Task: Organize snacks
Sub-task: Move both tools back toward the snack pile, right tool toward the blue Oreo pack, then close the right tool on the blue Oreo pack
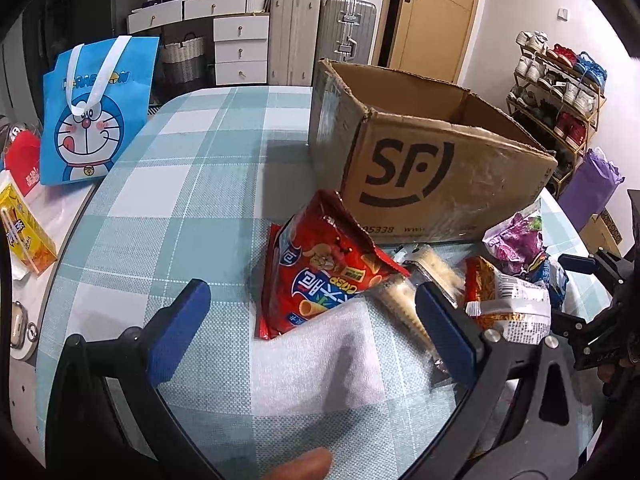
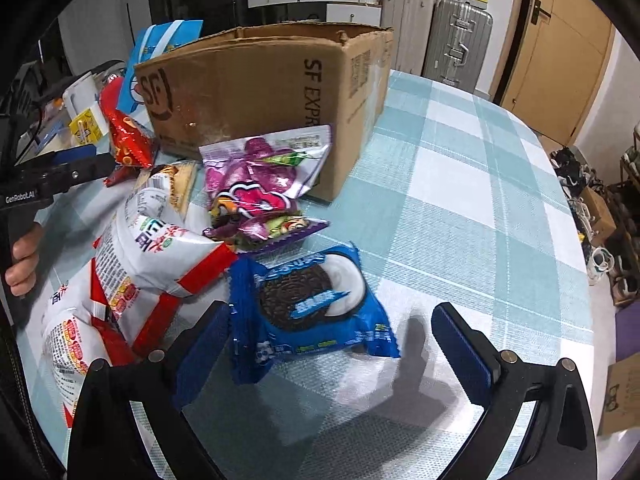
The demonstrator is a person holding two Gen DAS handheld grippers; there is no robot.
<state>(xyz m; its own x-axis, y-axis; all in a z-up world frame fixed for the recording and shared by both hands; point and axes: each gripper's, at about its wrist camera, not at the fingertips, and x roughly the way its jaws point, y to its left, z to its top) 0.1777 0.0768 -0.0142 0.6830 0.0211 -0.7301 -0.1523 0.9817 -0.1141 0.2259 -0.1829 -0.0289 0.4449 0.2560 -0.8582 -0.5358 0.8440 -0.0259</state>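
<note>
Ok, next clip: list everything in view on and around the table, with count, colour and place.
cardboard box: one, brown, open, far side of the table
red snack bag: one, red, leaning by the box corner
white and red snack bags: at least two, left of the cookie pack
purple snack packs: two or more, against the box front
cookie pack: one, blue, nearest the right gripper
cartoon tote bag: one, blue, left table edge
checked tablecloth: one, teal and white
suitcases: several, by the door
shoe rack: one, right wall
left gripper: open, blue pads
right gripper: open, blue pads
</note>
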